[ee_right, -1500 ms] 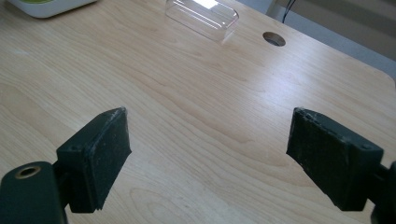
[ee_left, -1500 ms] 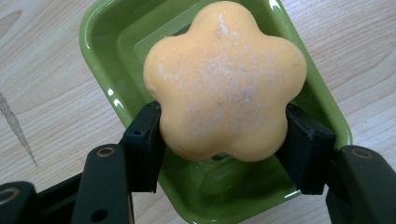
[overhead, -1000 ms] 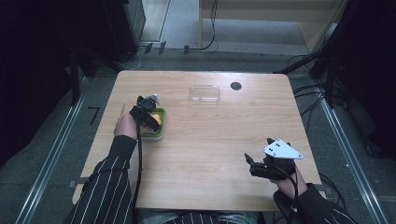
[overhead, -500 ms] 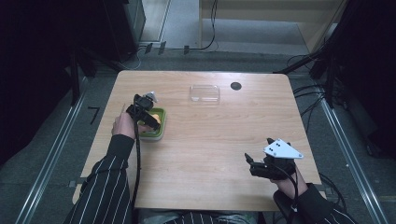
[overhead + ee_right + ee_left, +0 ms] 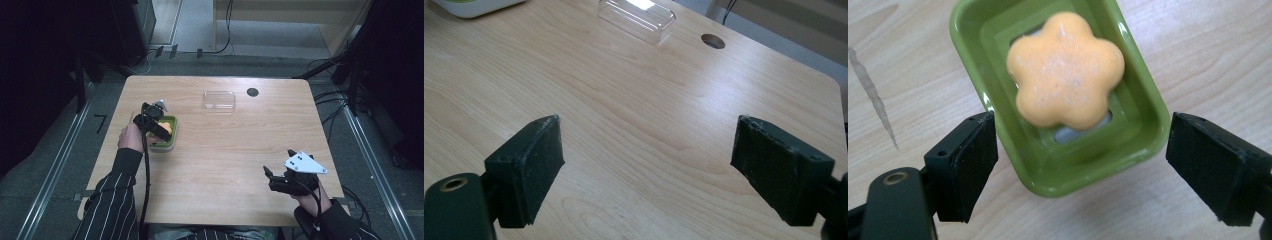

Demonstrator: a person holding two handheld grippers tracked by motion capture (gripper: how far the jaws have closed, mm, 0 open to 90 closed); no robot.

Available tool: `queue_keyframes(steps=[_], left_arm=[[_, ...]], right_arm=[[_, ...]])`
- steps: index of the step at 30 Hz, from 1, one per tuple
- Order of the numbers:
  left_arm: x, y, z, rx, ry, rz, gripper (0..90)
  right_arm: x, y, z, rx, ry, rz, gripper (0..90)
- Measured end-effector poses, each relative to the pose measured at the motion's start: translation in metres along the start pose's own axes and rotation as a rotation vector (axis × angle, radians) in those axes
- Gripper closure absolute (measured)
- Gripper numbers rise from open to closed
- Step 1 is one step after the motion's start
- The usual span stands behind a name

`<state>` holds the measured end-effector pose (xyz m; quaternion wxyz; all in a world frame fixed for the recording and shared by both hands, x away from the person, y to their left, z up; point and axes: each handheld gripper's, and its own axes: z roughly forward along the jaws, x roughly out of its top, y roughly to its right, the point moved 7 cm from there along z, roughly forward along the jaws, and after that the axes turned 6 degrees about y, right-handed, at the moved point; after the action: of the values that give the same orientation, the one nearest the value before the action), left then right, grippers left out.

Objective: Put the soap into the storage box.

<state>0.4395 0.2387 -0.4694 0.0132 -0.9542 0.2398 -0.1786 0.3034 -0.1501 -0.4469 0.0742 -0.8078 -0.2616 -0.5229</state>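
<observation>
Left hand-held gripper point(image 5: 1078, 165) is hanging released, jaws straddling the green dish point(image 5: 1143, 130) holding orange flower soap point(image 5: 1065, 70) at nine o'clock on the tabletop point(image 5: 225, 150). Nothing grasped yet; right hand-held gripper point(image 5: 644, 165) is idling released at five o'clock.

No readable text, label, brand or number appears on anything pictured. The green soap dish point(image 5: 1140, 135), the orange flower-shaped soap point(image 5: 1065, 70) and the clear plastic lid point(image 5: 636, 17) carry no lettering. One dark mark on the floor point(image 5: 101, 122) at 9 o'clock resembles a "7"; its meaning cannot be told.
</observation>
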Motion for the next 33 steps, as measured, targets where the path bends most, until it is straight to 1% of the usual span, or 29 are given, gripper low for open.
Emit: queue_keyframes(steps=[3, 4, 7, 11, 13, 14, 17, 19, 20, 22, 24, 25, 27, 29, 33], left_arm=[[-0.003, -0.001, -0.002, -0.002, 0.002, -0.004, 13.4], [-0.007, -0.001, -0.004, -0.003, 0.006, -0.013, 13.4], [-0.013, -0.002, -0.006, -0.005, -0.001, -0.010, 13.3], [-0.020, 0.000, -0.010, -0.012, -0.002, -0.021, 13.1], [-0.023, 0.001, -0.012, -0.010, -0.003, -0.021, 12.6], [-0.025, 0.001, -0.013, -0.007, -0.001, -0.015, 12.4], [-0.030, 0.003, -0.017, -0.015, -0.005, -0.018, 12.3], [-0.031, 0.003, -0.018, -0.010, -0.007, -0.010, 11.6], [-0.035, 0.005, -0.020, -0.018, -0.007, -0.011, 11.5], [-0.039, 0.006, -0.022, -0.014, -0.005, -0.010, 11.4], [-0.043, 0.007, -0.024, -0.015, -0.006, -0.018, 10.8], [-0.045, 0.007, -0.025, -0.012, -0.006, -0.012, 10.5], [-0.050, 0.008, -0.027, -0.011, -0.006, -0.014, 10.1], [-0.054, 0.010, -0.029, -0.013, -0.006, -0.021, 9.5], [-0.063, 0.011, -0.032, -0.010, -0.008, -0.016, 8.8]], right_arm=[[0.001, -0.001, 0.001, 0.003, -0.002, 0.003, 13.7], [0.001, -0.001, 0.002, 0.004, -0.001, 0.000, 13.7], [0.001, -0.001, 0.002, 0.005, -0.003, -0.004, 13.7], [0.001, -0.001, 0.002, 0.004, -0.001, 0.003, 13.7], [0.001, -0.001, 0.001, 0.005, 0.001, 0.003, 13.7], [0.001, 0.000, 0.001, 0.005, 0.001, 0.004, 13.7], [0.000, 0.000, 0.001, 0.004, 0.000, 0.005, 13.7], [0.000, 0.000, 0.001, 0.005, 0.000, 0.002, 13.7], [0.001, 0.000, 0.001, 0.005, 0.000, 0.003, 13.7], [0.001, 0.000, 0.001, 0.004, 0.001, 0.004, 13.7], [0.001, 0.000, 0.001, 0.006, 0.001, 0.003, 13.7], [0.001, 0.000, 0.001, 0.005, 0.001, 0.001, 13.7], [0.001, -0.001, 0.001, 0.005, 0.001, 0.002, 13.7], [0.001, 0.000, 0.001, 0.005, 0.001, 0.002, 13.7], [0.001, -0.001, 0.001, 0.005, 0.001, 0.003, 13.7]])
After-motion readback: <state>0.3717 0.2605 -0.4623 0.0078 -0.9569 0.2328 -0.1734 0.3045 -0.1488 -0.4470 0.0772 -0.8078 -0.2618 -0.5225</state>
